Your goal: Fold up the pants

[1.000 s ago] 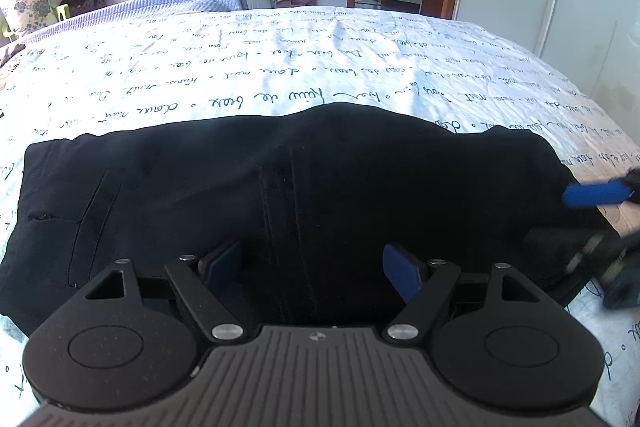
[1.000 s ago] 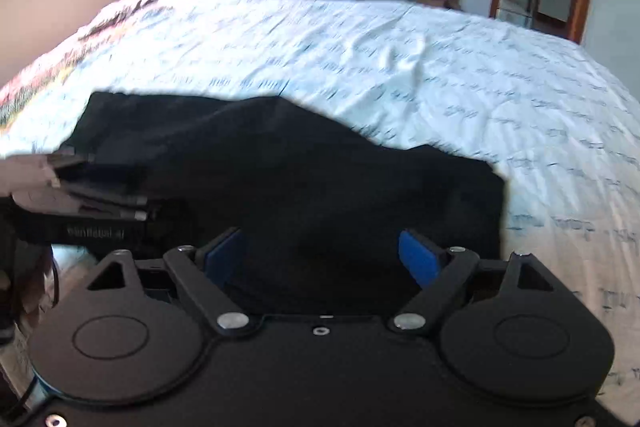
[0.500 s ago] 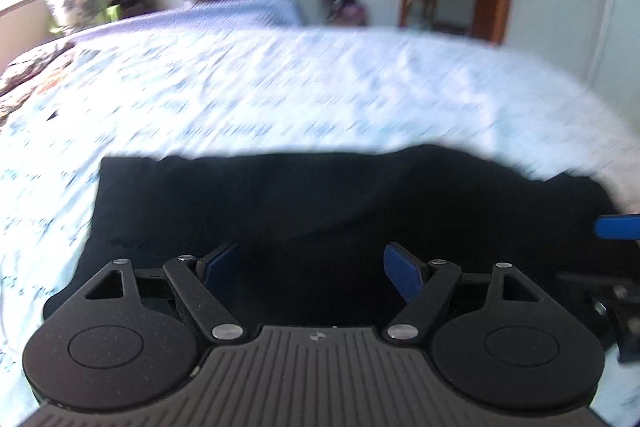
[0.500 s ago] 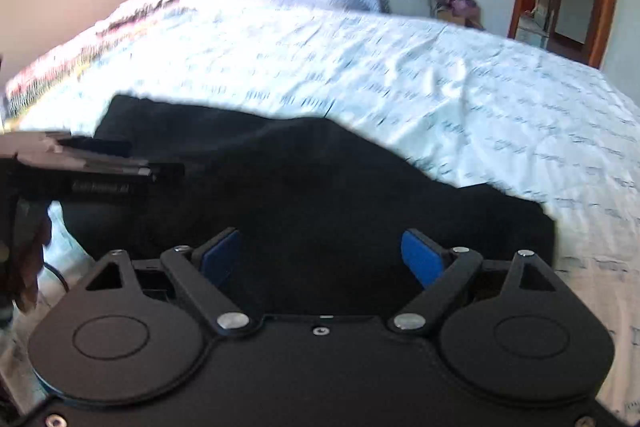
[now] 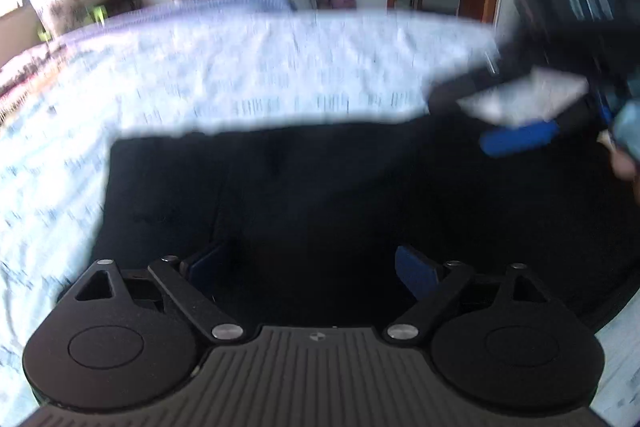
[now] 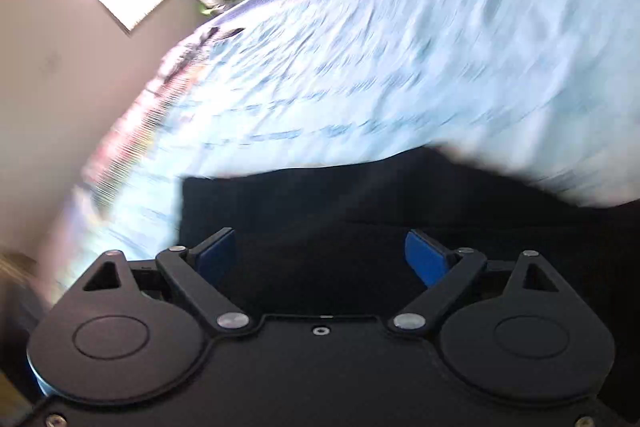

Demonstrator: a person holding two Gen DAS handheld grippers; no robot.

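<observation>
Both wrist views look down close over the pants (image 5: 320,195), right tilted.

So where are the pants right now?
The pants lie flat on the bed, along its near edge in both wrist views, just ahead of the left gripper.

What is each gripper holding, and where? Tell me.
Nothing: the left gripper and right gripper are opening, fingers clear above the black pants.

Flat black cloth pants (image 5: 320,187) lie on a white bedsheet patterned with rows of dark script (image 5: 240,67). Each black claw (image 5: 312,267) carries blue pads (image 5: 416,271).
</observation>
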